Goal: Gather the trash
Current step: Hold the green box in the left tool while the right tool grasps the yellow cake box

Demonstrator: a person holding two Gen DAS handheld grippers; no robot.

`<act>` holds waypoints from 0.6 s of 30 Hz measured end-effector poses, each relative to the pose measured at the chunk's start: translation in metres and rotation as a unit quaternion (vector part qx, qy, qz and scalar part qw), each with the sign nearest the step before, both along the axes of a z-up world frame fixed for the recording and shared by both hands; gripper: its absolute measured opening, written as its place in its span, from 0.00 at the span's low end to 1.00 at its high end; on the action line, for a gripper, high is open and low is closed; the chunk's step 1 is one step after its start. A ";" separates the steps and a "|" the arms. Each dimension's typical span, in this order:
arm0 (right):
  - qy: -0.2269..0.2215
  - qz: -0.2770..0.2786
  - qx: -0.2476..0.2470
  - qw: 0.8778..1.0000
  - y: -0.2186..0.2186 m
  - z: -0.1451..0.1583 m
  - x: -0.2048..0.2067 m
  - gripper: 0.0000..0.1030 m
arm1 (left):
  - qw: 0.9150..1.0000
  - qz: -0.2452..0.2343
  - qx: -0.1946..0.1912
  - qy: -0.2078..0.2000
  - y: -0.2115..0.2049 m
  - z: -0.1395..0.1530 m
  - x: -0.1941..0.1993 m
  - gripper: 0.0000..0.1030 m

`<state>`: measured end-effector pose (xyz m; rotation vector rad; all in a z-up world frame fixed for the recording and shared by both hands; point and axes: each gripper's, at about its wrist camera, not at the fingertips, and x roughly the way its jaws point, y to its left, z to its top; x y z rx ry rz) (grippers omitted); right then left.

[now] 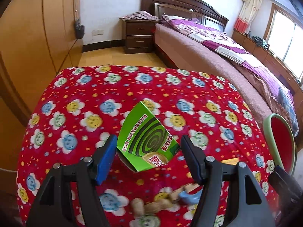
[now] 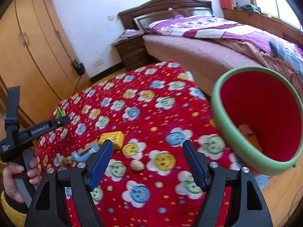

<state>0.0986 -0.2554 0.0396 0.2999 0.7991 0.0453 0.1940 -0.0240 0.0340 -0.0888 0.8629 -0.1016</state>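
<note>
A green mosquito-coil box point(image 1: 145, 140) lies on the red flowered cloth point(image 1: 132, 87), tilted, its open end toward me. My left gripper point(image 1: 147, 143) is open, fingers on either side of the box's near end, not closed on it. Below it lie peanut shells point(image 1: 151, 207), wooden blocks and a blue clip point(image 1: 189, 195). My right gripper point(image 2: 147, 149) is open and empty above the cloth. A walnut point(image 2: 137, 165) lies just ahead of it, a yellow box point(image 2: 112, 139) and the blue clip point(image 2: 83, 154) to the left. The red bin with green rim point(image 2: 244, 147) stands right, a scrap inside.
The cloth-covered table point(image 2: 151, 102) stands beside a bed point(image 2: 217, 43) with a purple quilt. A dark nightstand point(image 1: 139, 36) and wooden wardrobe point(image 1: 32, 37) stand behind. The bin also shows at the left wrist view's right edge point(image 1: 280, 141). The hand holding the left gripper point(image 2: 17, 172) is at left.
</note>
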 end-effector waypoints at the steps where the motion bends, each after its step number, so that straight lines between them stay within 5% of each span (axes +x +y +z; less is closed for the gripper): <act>1: 0.005 0.004 -0.002 1.000 0.006 -0.002 0.005 0.74 | 1.000 0.004 -0.002 -0.001 0.006 -0.001 -0.001 0.67; 18: 0.061 0.034 -0.035 0.997 0.064 -0.028 0.059 0.74 | 0.998 0.016 -0.053 -0.011 0.029 -0.016 -0.007 0.67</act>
